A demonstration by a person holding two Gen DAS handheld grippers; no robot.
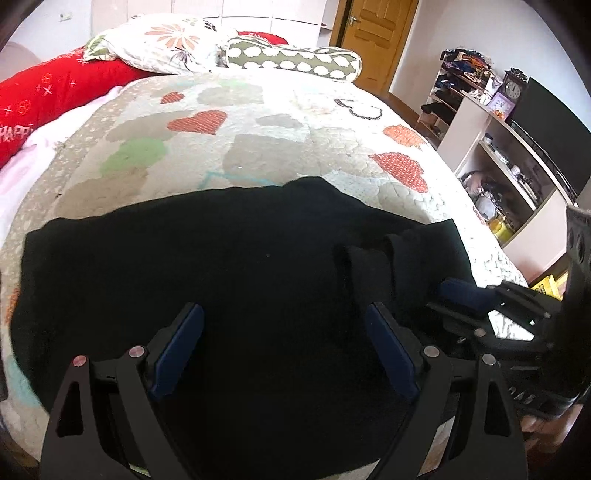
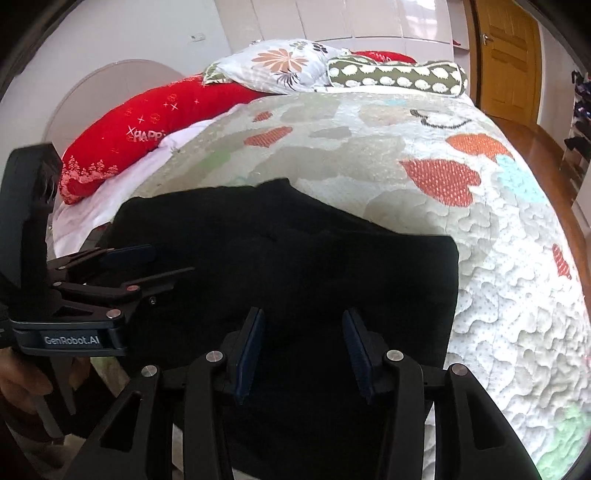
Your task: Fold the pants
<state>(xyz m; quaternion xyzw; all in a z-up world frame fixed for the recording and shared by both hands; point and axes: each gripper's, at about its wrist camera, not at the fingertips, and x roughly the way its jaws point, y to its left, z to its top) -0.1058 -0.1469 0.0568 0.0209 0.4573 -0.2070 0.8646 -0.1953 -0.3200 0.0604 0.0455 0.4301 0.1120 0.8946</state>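
Note:
Black pants (image 1: 229, 258) lie spread on the quilted bed, near its front edge; they also show in the right wrist view (image 2: 295, 258). My left gripper (image 1: 284, 314) is open, its blue pads wide apart just above the cloth, holding nothing. My right gripper (image 2: 303, 321) is open above the pants' right part, empty. It shows from the side at the right of the left wrist view (image 1: 461, 295), by a raised fold (image 1: 369, 262). The left gripper shows at the left of the right wrist view (image 2: 147, 258).
The patterned quilt (image 1: 277, 129) covers the bed. A red bolster (image 1: 55, 92), a floral pillow (image 1: 166, 40) and a green spotted bolster (image 1: 291, 59) lie at the head. Shelves with a clock (image 1: 513, 88) and a dark screen (image 1: 554, 129) stand right. A wooden door (image 1: 380, 33) is behind.

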